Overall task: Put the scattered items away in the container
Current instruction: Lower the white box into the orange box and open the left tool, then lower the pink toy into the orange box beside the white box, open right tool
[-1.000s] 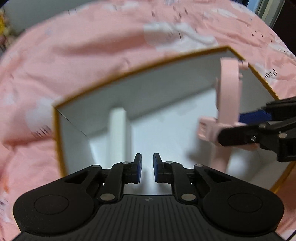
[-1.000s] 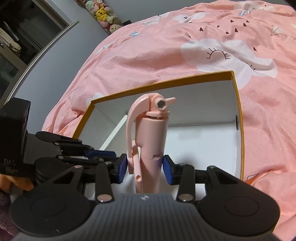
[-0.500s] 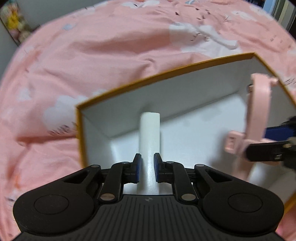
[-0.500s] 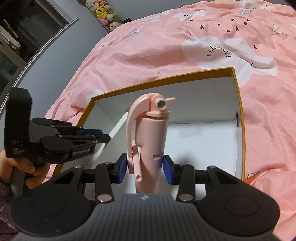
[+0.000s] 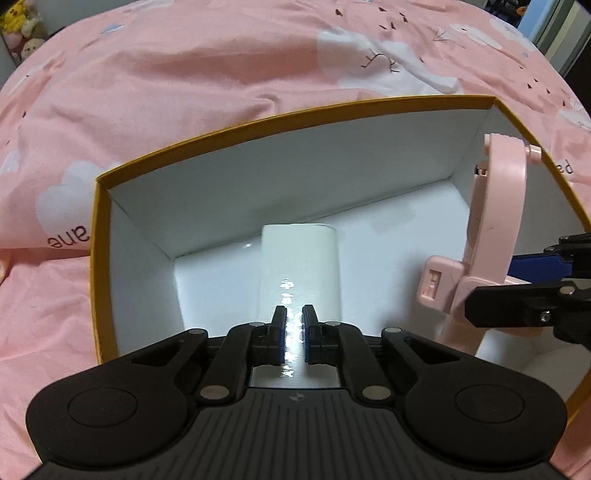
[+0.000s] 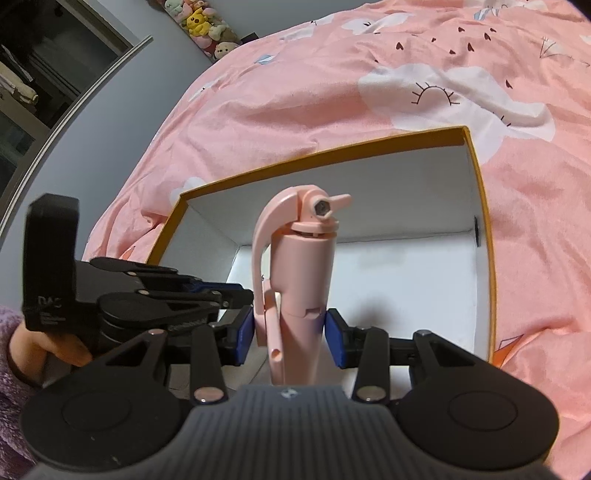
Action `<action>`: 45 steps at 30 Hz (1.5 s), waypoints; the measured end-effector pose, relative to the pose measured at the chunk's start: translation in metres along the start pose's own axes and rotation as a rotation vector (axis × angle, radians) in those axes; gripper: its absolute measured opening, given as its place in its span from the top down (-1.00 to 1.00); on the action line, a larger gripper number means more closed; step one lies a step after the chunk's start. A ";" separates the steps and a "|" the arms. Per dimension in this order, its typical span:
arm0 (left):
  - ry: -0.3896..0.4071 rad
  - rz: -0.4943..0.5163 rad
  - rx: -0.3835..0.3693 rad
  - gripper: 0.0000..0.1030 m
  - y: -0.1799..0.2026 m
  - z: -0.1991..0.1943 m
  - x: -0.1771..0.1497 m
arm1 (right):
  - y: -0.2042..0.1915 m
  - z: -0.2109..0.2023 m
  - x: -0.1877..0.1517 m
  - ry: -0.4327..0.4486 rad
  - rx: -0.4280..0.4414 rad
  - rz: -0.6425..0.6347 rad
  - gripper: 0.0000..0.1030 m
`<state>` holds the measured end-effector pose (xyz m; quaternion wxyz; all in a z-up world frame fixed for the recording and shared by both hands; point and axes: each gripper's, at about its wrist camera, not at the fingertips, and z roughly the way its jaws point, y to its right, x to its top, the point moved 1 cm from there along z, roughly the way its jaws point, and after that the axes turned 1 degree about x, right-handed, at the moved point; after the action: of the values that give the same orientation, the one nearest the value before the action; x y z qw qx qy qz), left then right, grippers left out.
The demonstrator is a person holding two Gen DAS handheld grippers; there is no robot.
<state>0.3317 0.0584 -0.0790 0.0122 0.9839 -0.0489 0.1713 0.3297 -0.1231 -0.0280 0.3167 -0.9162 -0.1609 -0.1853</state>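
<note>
Pink selfie stick [image 6: 295, 280] clamped, right hand-held gripper [image 6: 290, 334]

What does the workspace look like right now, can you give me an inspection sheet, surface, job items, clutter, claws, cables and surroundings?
Surface: pink bedspread with cloud prints, rumpled.
Job's things: open box with an orange rim and white inside, on the bedspread; white block lying on the box floor; pink folding stick held upright over the box.
Clutter: nothing seen.
Claws: left claw over the white block, jaws closing, nothing between them; right claw shut on the pink folding stick.
Cables: nothing seen.
Surroundings: plush toys beyond the bed; grey wall; a hand in a purple sleeve holding the left claw.
</note>
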 end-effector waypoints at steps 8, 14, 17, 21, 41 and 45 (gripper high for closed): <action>0.051 -0.050 -0.015 0.81 -0.018 -0.021 -0.006 | 0.001 0.021 0.009 -0.059 -0.027 0.074 0.14; 0.109 -0.068 -0.035 0.81 -0.032 -0.041 -0.015 | 0.002 0.049 0.018 -0.151 -0.068 0.168 0.14; 0.131 -0.087 -0.068 0.81 -0.040 -0.047 -0.018 | -0.001 0.063 0.022 -0.180 -0.128 0.168 0.14; 0.140 -0.106 -0.090 0.81 -0.050 -0.049 -0.023 | -0.007 0.079 0.022 -0.219 -0.185 0.155 0.14; 0.239 -0.151 -0.180 0.81 -0.080 -0.065 -0.040 | -0.042 0.103 0.027 -0.282 -0.136 0.150 0.15; 0.255 -0.167 -0.174 0.81 -0.083 -0.071 -0.038 | -0.041 0.086 0.032 -0.237 -0.065 0.166 0.15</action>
<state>0.2810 0.1475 -0.0259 0.1176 0.9500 0.0203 0.2885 0.3610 -0.0316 -0.0553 0.2798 -0.9517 -0.1146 -0.0539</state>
